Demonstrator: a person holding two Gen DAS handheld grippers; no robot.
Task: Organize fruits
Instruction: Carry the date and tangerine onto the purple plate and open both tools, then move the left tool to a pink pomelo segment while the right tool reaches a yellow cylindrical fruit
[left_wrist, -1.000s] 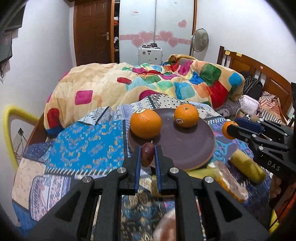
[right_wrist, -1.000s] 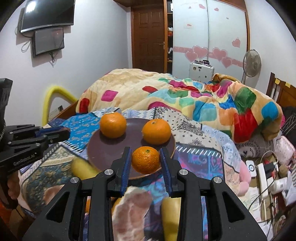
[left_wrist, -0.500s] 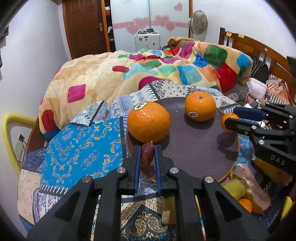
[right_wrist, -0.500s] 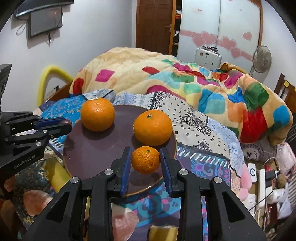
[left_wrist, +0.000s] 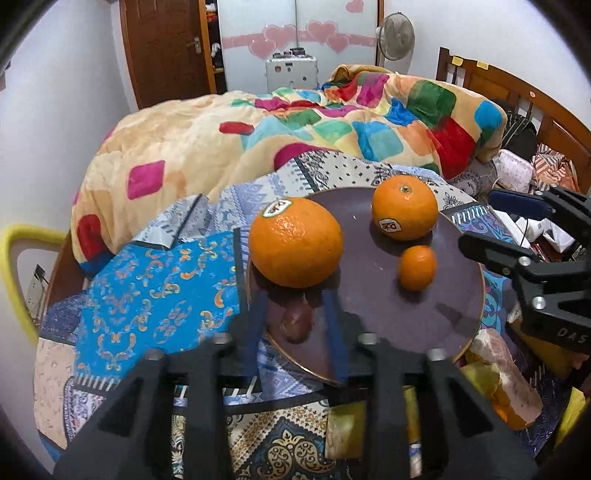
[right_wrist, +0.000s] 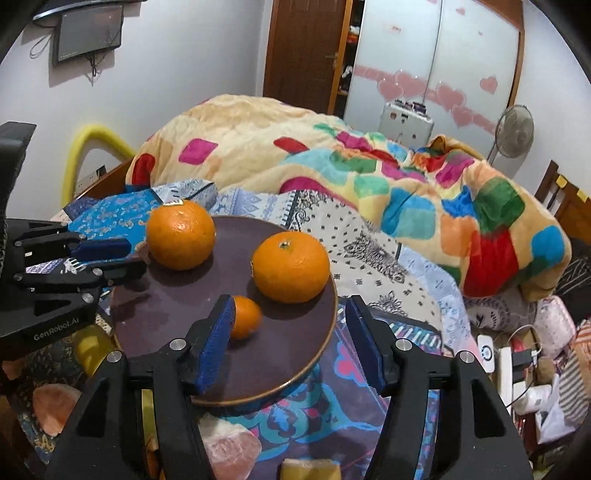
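- The left hand-held gripper (left_wrist: 295, 325) has just been opening: its blue-padded jaws stand apart on either side of a small dark reddish-purple fruit (left_wrist: 295, 325), which lies loose between them at the near edge of the round dark-brown plate (left_wrist: 454, 317). The blur leaves it unclear whether a pad brushes the fruit, but nothing is clamped.
- The right hand-held gripper (right_wrist: 291, 336) has likewise just been opening. The small orange mandarin (right_wrist: 245, 317) rests on the plate, close against or touching the left pad and well clear of the right one; it is let go, not gripped.
- Two bigger fruits share the plate: a large orange with a sticker on top (left_wrist: 295, 242), just behind the dark fruit, and a medium stickered orange (left_wrist: 404, 207) toward the far rim.
- The plate sits on a patterned blue patchwork cloth (left_wrist: 155, 280) at the foot of a bed with a bright patchwork quilt (left_wrist: 332, 125); more fruit in yellow and pink tones lies below the plate's near edge, still unsorted.
- Risks, as I judge them:
  - The dark fruit sits close to the near rim; drawing the left jaws back could drag or nudge it off onto the cloth.
  - The mandarin is round and next to a pad, so a sideways pull-out could set it rolling toward the rim or the other oranges.
  - The plate rests on soft bedding, so a downward push on its edge may tip it and send all four fruits rolling.
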